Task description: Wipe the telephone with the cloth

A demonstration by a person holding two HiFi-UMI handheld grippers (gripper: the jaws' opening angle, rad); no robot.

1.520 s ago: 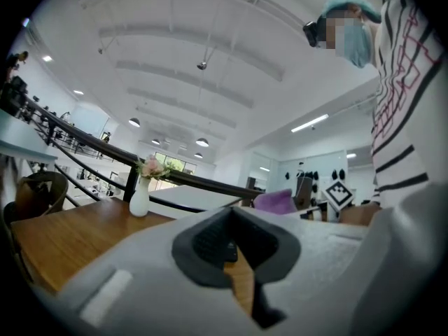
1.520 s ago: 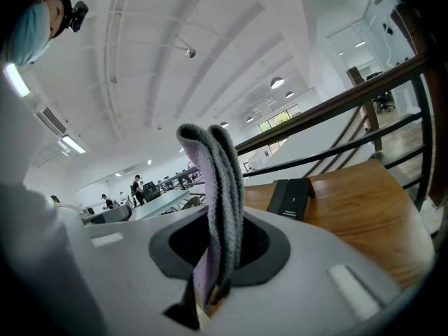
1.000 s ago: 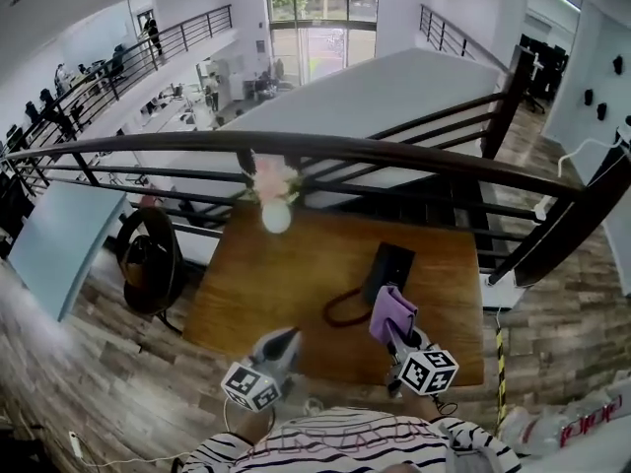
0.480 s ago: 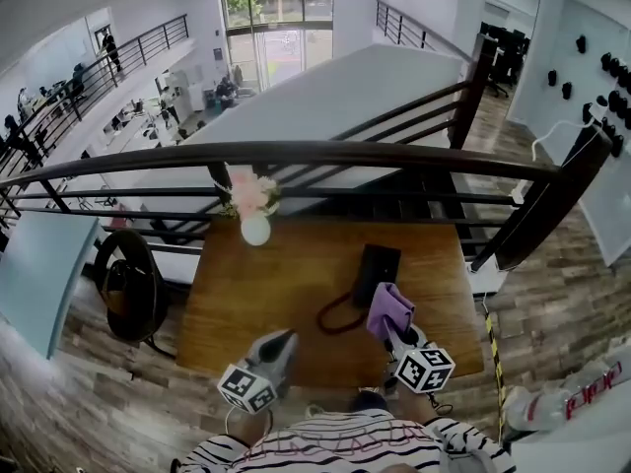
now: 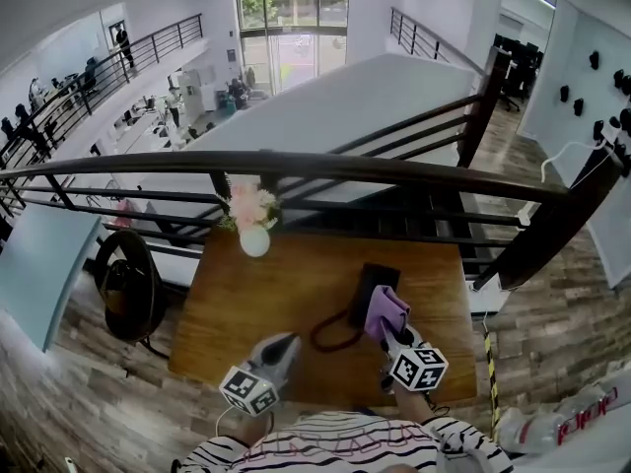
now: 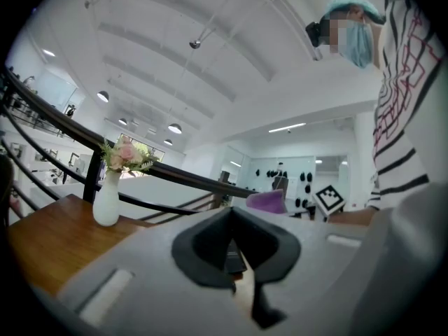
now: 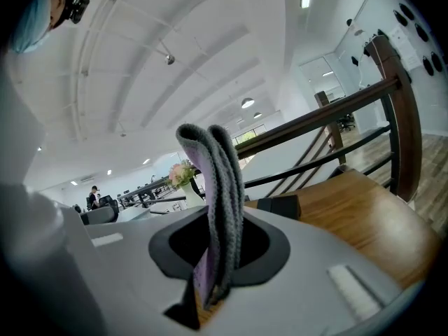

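The vase (image 5: 254, 240) stands back-left on the table (image 5: 286, 308), the telephone (image 5: 369, 278) right, cloth (image 5: 385, 311) seemingly overlapping it.

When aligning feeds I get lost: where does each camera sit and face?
Head view: on person's head, steeply down at brown wooden table, black telephone, left gripper, right gripper; striped shirt shows.
Left gripper view: on that gripper, along shut jaws toward white flower vase; shirt at right.
Right gripper view: on that gripper, along jaws clamping purple cloth; head top left.
Shared: the vase.

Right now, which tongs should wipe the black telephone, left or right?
Right. The right tongs are shut on the folded purple cloth, close to the black telephone. The left tongs are shut, hold nothing and sit farther from it.
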